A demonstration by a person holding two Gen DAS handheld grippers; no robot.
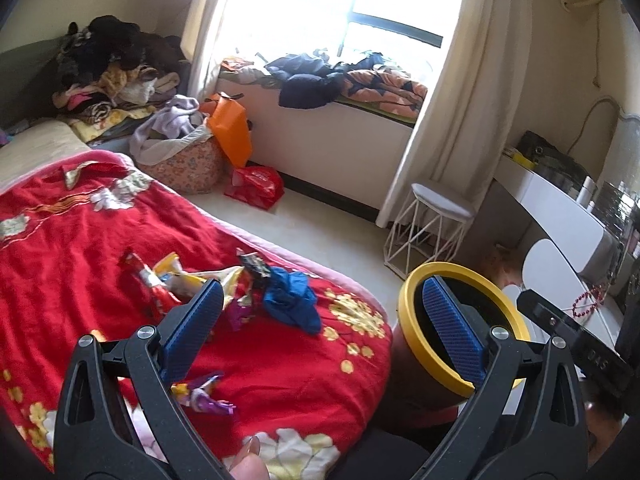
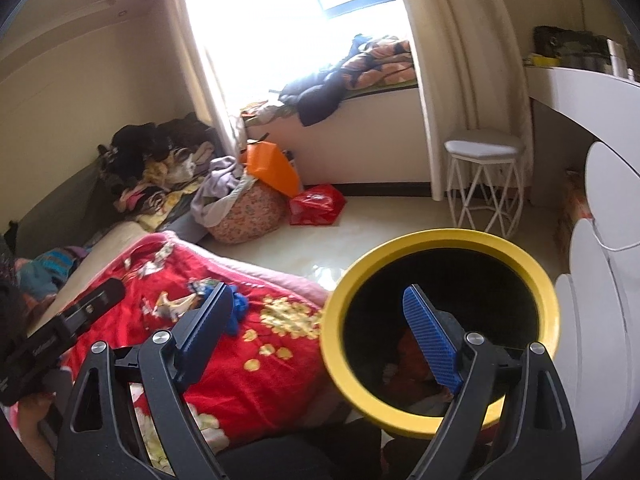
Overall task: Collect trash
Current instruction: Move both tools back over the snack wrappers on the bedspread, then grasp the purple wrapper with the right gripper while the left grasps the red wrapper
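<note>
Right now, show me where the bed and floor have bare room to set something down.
Free: the red blanket left of the wrapper pile, and its near corner between the blue cloth and the bin. The floor is bare between bed, red bag and stool. Crowded: the blanket's middle, and the far corner around the basket.

Strong daylight pours through the tall window with cream curtains (image 1: 320, 8), far ahead of both grippers, and blows out to pure white glare there. The room is bright; the glossy pale floor (image 2: 320, 268) carries a soft reflection. The black inside of the yellow-rimmed round bin (image 2: 440, 300) stays dark. Fisheye bending curves walls, corners vignette black, and fine detail looks slightly soft.
</note>
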